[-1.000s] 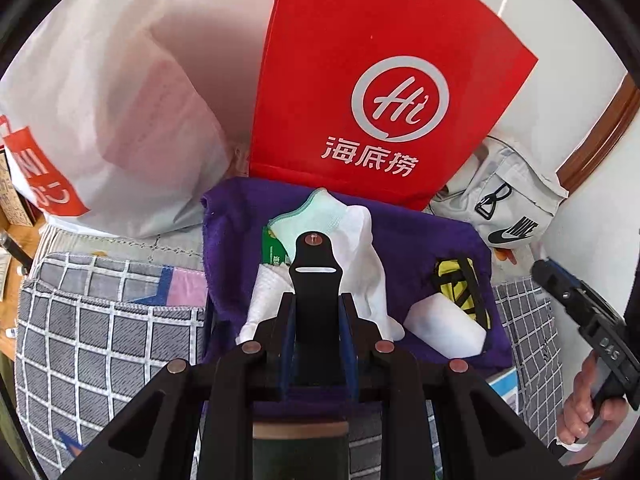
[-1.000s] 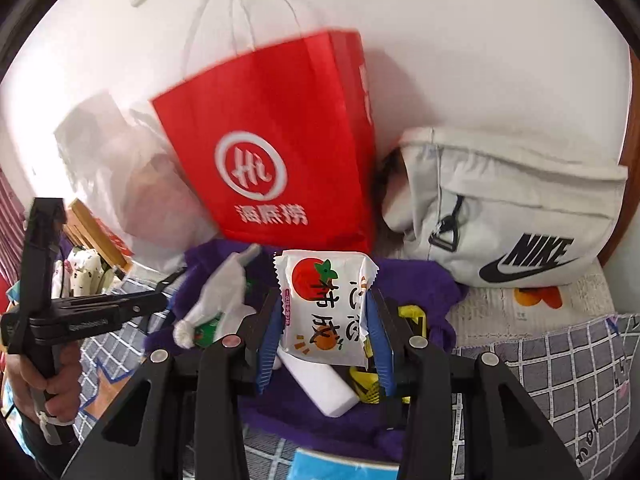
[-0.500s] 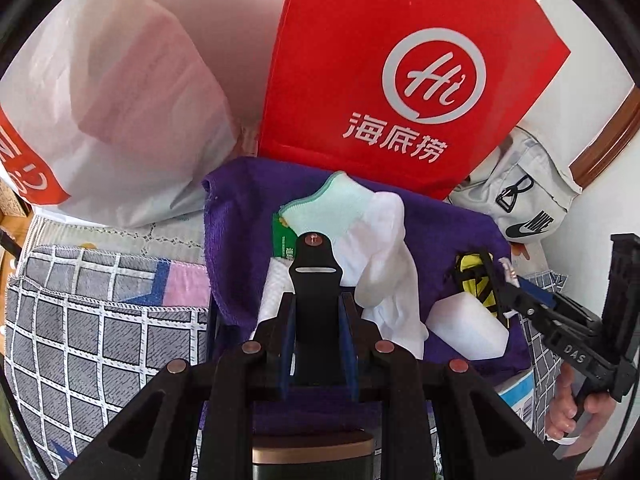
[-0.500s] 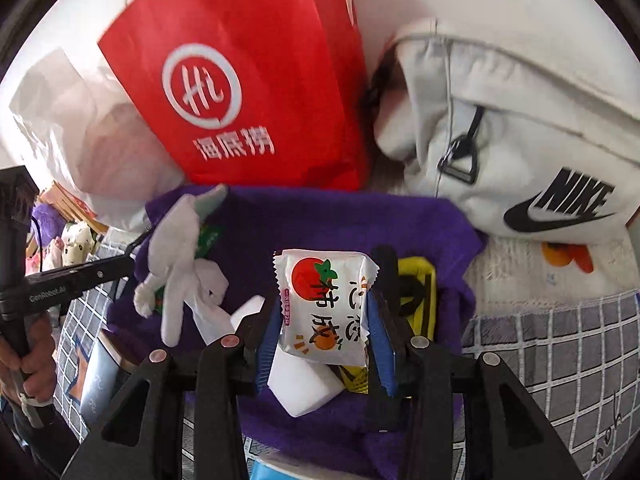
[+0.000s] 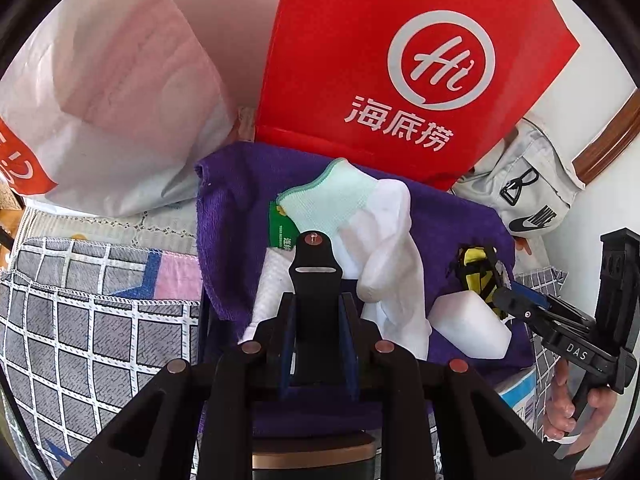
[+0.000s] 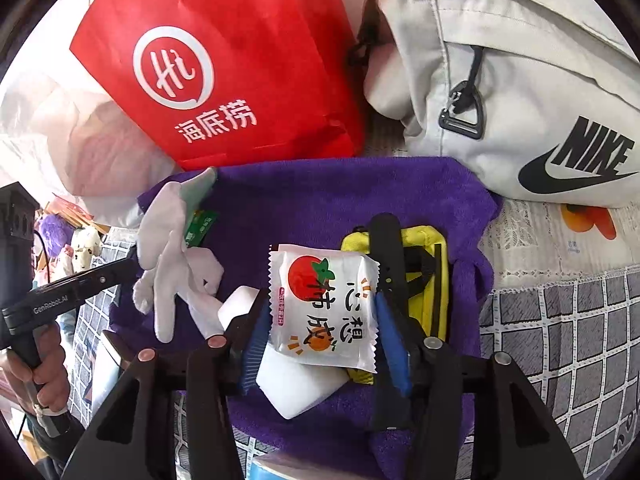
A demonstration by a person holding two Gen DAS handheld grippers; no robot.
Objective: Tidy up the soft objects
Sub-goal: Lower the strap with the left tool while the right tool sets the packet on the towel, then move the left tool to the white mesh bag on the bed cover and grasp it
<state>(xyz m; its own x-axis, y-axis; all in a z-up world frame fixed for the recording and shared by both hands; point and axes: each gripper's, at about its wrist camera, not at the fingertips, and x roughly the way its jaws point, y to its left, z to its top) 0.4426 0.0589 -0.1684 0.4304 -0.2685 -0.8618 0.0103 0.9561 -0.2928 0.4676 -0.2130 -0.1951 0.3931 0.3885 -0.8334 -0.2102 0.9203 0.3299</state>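
Two grippers over one purple towel (image 6: 328,196). Right gripper (image 6: 324,312) pinches a white snack packet (image 6: 322,306) printed with a red persimmon, one blue-padded finger on each side edge; packet held upright above the towel, over a white foam block (image 6: 298,384) and beside a yellow pouch (image 6: 430,276) with black straps. Left gripper (image 5: 316,264) has its fingers pressed together with nothing between them, tips over a white glove (image 5: 376,236) with a mint-green cuff.

On the towel: glove at the left, draped over a green-labelled packet (image 5: 282,232) and a white quilted cloth (image 5: 272,292); foam block near the middle front; yellow pouch to the right, touching the block in the left wrist view.

Behind the towel: red paper bag (image 6: 224,60) with a white "Hi" logo and Chinese characters, standing at the towel's far edge. Grey Nike bag (image 6: 520,80) to its right, just beside it. White plastic bag (image 5: 108,92) to its left. Grey checked bedding (image 5: 88,320) under and around everything.
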